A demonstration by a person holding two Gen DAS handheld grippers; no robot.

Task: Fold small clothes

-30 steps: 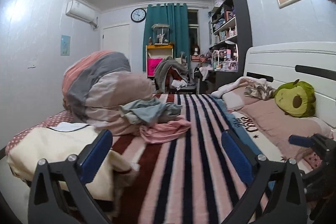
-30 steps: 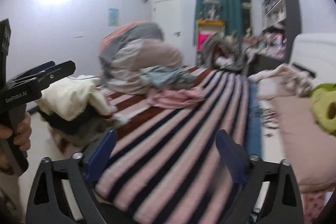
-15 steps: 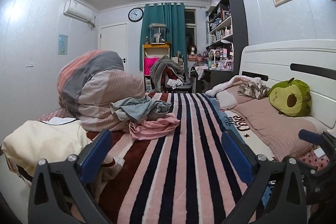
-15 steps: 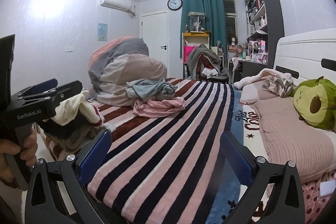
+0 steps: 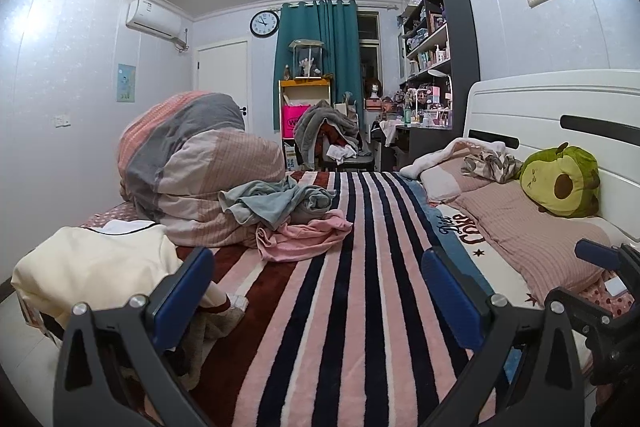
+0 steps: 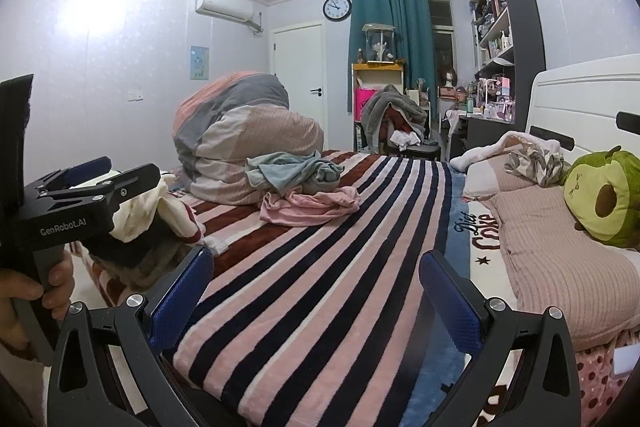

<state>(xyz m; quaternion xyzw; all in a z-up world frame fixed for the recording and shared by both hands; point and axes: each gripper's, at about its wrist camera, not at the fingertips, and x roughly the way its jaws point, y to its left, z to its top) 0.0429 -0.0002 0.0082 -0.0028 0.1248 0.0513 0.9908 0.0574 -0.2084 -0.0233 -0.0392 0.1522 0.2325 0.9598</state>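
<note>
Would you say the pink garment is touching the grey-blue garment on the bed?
Touching: the left wrist view shows the grey-blue garment draped directly onto the pink garment, no gap.

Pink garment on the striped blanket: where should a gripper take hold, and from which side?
Probably the near hem of the pink garment, approached from the foot of the bed. That edge lies loose and flat on the striped blanket, while its far side is tucked under the grey-blue clothes. Both grippers are open and empty.
</note>
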